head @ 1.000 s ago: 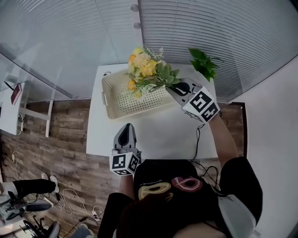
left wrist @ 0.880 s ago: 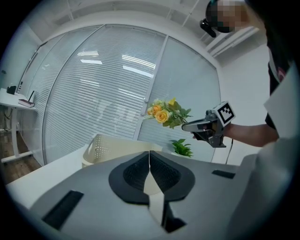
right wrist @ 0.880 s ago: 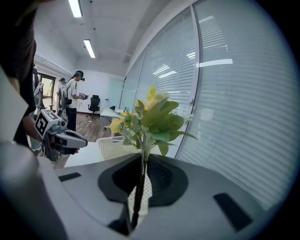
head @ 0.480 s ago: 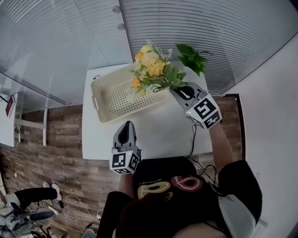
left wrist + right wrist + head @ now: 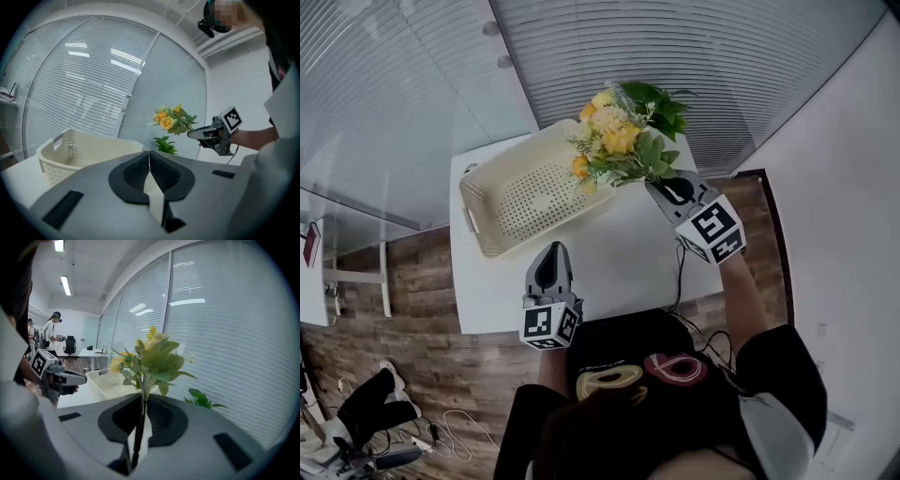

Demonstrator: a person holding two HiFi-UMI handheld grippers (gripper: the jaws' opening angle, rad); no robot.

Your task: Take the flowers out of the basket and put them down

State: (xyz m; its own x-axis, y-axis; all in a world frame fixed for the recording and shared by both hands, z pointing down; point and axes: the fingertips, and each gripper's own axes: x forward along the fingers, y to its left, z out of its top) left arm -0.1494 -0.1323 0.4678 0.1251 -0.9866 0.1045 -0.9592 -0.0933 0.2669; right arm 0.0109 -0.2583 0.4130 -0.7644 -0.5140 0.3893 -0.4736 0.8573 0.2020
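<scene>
So, biggest thing first: the white table (image 5: pixel 619 267). On it sits the cream perforated basket (image 5: pixel 530 192), which looks empty to me, nothing lying on its holed floor. The flowers (image 5: pixel 617 141) are out of it, held up in the air past the basket's right end. A little green plant (image 5: pixel 664 98) stands just behind them by the blinds.

My right gripper (image 5: pixel 661 187) is pinching the bunch low on its thin stems, jaws pressed onto them, with blooms and leaves fanning out above. My left gripper (image 5: pixel 552 255) hovers near the table's front edge, jaws pressed together with nothing between them.

Handling-wise, I'd guess this bunch is very light but top-heavy on skinny stems, so it could swivel or slip in the pads if I tilt it fast. The petals and leaves look soft and easy to crush. That makes the stems the place to hold, and I'd lay it down gently on the bare tabletop.
</scene>
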